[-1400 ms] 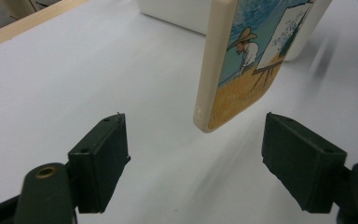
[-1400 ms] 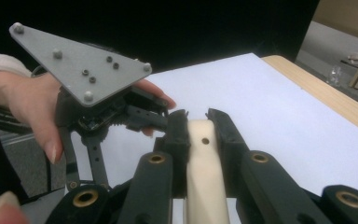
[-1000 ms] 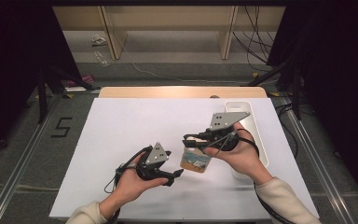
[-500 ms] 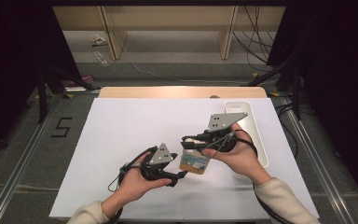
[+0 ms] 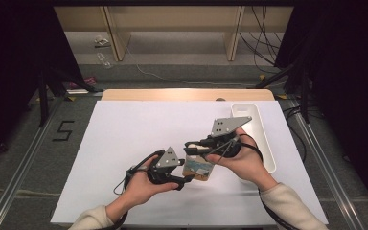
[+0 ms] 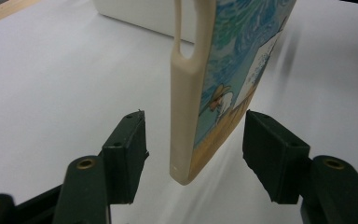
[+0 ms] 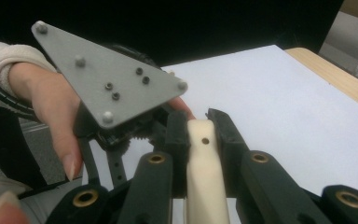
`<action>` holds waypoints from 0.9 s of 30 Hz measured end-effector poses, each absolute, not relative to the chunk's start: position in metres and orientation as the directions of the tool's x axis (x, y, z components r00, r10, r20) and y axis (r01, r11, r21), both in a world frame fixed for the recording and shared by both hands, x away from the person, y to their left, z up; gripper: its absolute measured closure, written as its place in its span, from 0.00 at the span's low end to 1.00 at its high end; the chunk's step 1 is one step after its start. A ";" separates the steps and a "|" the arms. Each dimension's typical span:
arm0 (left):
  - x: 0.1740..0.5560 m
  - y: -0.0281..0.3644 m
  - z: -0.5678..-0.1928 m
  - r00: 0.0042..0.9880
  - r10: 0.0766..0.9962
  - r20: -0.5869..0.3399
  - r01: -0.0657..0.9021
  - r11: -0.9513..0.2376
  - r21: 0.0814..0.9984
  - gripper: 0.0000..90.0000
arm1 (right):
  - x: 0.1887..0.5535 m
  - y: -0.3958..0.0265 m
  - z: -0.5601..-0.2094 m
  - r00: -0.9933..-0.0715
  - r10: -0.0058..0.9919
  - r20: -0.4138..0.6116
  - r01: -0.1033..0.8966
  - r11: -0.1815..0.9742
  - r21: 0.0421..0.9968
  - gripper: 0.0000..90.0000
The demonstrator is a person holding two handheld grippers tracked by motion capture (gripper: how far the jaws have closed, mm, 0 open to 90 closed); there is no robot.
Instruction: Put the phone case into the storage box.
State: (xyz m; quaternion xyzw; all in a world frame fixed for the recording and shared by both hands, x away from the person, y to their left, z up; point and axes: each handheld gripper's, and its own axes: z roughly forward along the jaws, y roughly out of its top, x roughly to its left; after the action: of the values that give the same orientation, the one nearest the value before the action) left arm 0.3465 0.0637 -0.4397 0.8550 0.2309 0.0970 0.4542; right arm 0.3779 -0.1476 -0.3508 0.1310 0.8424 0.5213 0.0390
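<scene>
A cream phone case [image 5: 199, 168] with a blue printed picture hangs above the white table. My right gripper [image 5: 193, 145] is shut on its upper edge, and in the right gripper view the pads [image 7: 223, 135] press both sides of the cream rim [image 7: 200, 163]. My left gripper [image 5: 186, 180] stands open around the case's lower end [image 6: 186, 116]. Its jaws have just been closing, with a gap left on each side of the case. The left gripper's grey plate [image 7: 107, 88] shows close behind the case.
A long white tray [image 5: 261, 139] lies on the table to the right, behind the right hand; its wall [image 6: 140, 14] shows past the case. The white table sheet [image 5: 124, 139] stretches left and back to a wooden edge [image 5: 187, 94].
My left gripper has shifted right, up to the case, and its jaws now flank the lower end. The right gripper has tilted slightly with the case.
</scene>
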 end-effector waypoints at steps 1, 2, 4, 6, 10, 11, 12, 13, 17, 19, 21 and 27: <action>0.347 0.063 -0.440 0.876 0.481 -0.044 0.306 -0.483 0.821 0.45 | 0.378 -0.147 -0.351 -0.963 0.260 0.070 0.180 0.425 0.887 0.89; 0.347 0.063 -0.440 0.876 0.481 -0.044 0.306 -0.483 0.821 0.45 | 0.378 -0.147 -0.351 -0.963 0.260 0.070 0.180 0.425 0.887 0.89; 0.346 0.062 -0.441 0.877 0.478 -0.045 0.305 -0.482 0.821 0.47 | 0.377 -0.146 -0.351 -0.965 0.250 0.079 0.181 0.421 0.889 0.89; 0.346 0.062 -0.441 0.879 0.475 -0.042 0.302 -0.485 0.821 0.49 | 0.377 -0.145 -0.351 -0.965 0.247 0.083 0.184 0.419 0.889 0.89; 0.345 0.062 -0.441 0.885 0.463 -0.037 0.290 -0.490 0.822 0.55 | 0.376 -0.144 -0.351 -0.968 0.236 0.086 0.179 0.411 0.894 0.89; 0.345 0.062 -0.440 0.889 0.457 -0.032 0.285 -0.497 0.820 0.59 | 0.375 -0.144 -0.351 -0.968 0.233 0.088 0.179 0.407 0.896 0.89; 0.344 0.062 -0.440 0.891 0.454 -0.026 0.279 -0.499 0.820 0.61 | 0.375 -0.144 -0.351 -0.968 0.234 0.087 0.179 0.406 0.896 0.89; 0.344 0.062 -0.440 0.892 0.452 -0.025 0.277 -0.500 0.821 0.63 | 0.375 -0.144 -0.351 -0.968 0.234 0.086 0.178 0.405 0.897 0.89; 0.344 0.062 -0.439 0.890 0.455 -0.015 0.275 -0.511 0.815 0.70 | 0.376 -0.144 -0.352 -0.968 0.235 0.087 0.179 0.406 0.896 0.89; 0.345 0.063 -0.439 0.886 0.464 -0.011 0.278 -0.510 0.814 0.72 | 0.376 -0.144 -0.353 -0.968 0.235 0.089 0.181 0.407 0.895 0.89; 0.345 0.064 -0.438 0.881 0.472 -0.008 0.280 -0.508 0.815 0.79 | 0.376 -0.144 -0.352 -0.968 0.232 0.090 0.181 0.404 0.897 0.89; 0.345 0.066 -0.436 0.877 0.480 -0.013 0.292 -0.512 0.808 0.85 | 0.376 -0.144 -0.352 -0.970 0.225 0.091 0.177 0.396 0.901 0.88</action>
State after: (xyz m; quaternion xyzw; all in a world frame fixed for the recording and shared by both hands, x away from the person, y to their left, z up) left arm 0.3449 0.0664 -0.4361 0.8629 0.2237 0.1066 0.4405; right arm 0.3757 -0.1439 -0.3524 0.1204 0.8352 0.5362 0.0226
